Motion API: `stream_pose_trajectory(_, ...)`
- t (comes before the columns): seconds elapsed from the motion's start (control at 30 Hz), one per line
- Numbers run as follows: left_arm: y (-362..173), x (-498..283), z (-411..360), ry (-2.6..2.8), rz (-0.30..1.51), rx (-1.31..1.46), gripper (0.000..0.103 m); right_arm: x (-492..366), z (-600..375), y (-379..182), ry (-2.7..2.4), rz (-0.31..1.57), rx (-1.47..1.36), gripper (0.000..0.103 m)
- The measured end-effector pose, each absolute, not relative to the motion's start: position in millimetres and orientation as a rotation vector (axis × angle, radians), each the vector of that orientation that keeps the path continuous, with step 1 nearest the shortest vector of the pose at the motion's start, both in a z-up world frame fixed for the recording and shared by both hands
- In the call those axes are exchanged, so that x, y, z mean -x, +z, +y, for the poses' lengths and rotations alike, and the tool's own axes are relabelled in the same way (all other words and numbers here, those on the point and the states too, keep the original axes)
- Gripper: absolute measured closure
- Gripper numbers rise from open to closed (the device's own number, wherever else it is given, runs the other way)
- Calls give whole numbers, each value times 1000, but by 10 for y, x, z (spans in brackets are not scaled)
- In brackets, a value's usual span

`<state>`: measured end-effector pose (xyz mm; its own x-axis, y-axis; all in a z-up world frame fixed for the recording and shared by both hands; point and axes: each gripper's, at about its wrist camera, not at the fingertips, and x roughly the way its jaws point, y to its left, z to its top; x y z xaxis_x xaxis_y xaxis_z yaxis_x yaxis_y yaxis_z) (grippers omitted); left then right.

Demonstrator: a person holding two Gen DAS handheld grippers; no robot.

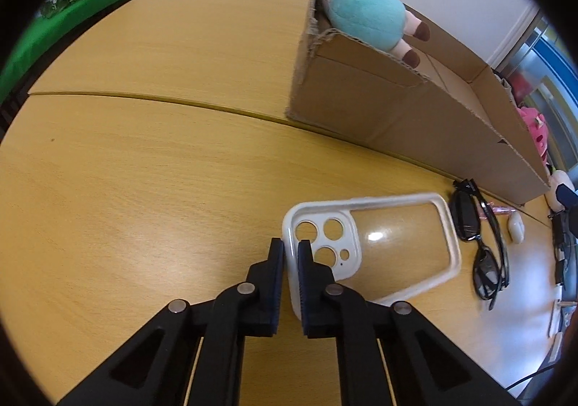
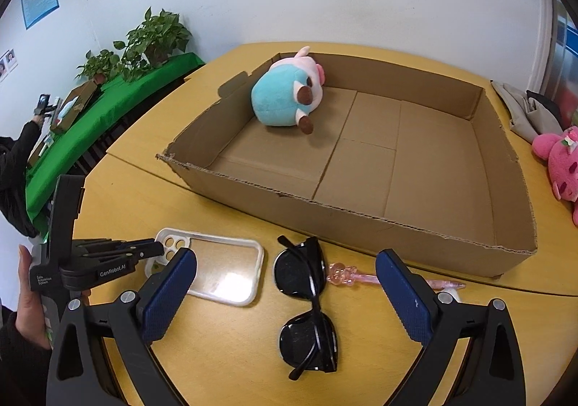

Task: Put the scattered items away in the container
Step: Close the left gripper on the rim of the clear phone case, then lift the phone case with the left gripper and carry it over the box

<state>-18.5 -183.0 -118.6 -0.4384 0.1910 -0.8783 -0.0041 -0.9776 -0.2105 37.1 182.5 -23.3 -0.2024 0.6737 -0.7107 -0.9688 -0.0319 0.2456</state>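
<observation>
While clamping the phone case point(image 1: 368, 243), left hand-held gripper point(image 1: 292, 254) lies low.

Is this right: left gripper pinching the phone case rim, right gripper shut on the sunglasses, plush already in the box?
Not quite. In the right wrist view the right gripper is open above the sunglasses, not shut. The rest holds.
</observation>
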Motion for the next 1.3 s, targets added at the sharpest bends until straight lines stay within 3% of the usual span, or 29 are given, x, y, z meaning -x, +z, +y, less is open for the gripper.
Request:
stream_pose_trajectory(0.2,-1187,27,-2098,2572,-264,1604,98,-12,1861,-286,1670,837,533,2)
stream_pose_trajectory(0.5,-1174,-219,-2340,2612,-283,1602,98,663,2036,-769,1749,970,648,23)
stream_pose_trajectory(0.57,-1177,-212,-2339,2613,-280,1602,98,693,2117,-890,1727,1012,653,30)
stream_pose_trajectory(0.63,-1178,-241,-2368,2612,-289,1599,98,716,2173,-988,1713,1034,673,48)
stream_pose_trajectory(0.77,-1189,-235,-2339,2611,-277,1598,98,757,2196,-1048,1686,1016,711,73)
stream_pose_trajectory(0.87,-1179,-220,-2291,2617,-257,1604,99,762,2191,-1045,1670,990,728,81)
stream_pose_trajectory(0.93,-1161,-217,-2268,2625,-249,1611,99,726,2182,-1051,1656,991,720,93)
stream_pose_trajectory(1.1,-991,-226,-2184,2635,-235,1575,99,608,2015,-821,1662,923,635,93)
stream_pose_trajectory(1.3,-343,-157,-1995,2683,-231,1384,99,194,1875,-181,1668,807,464,94)
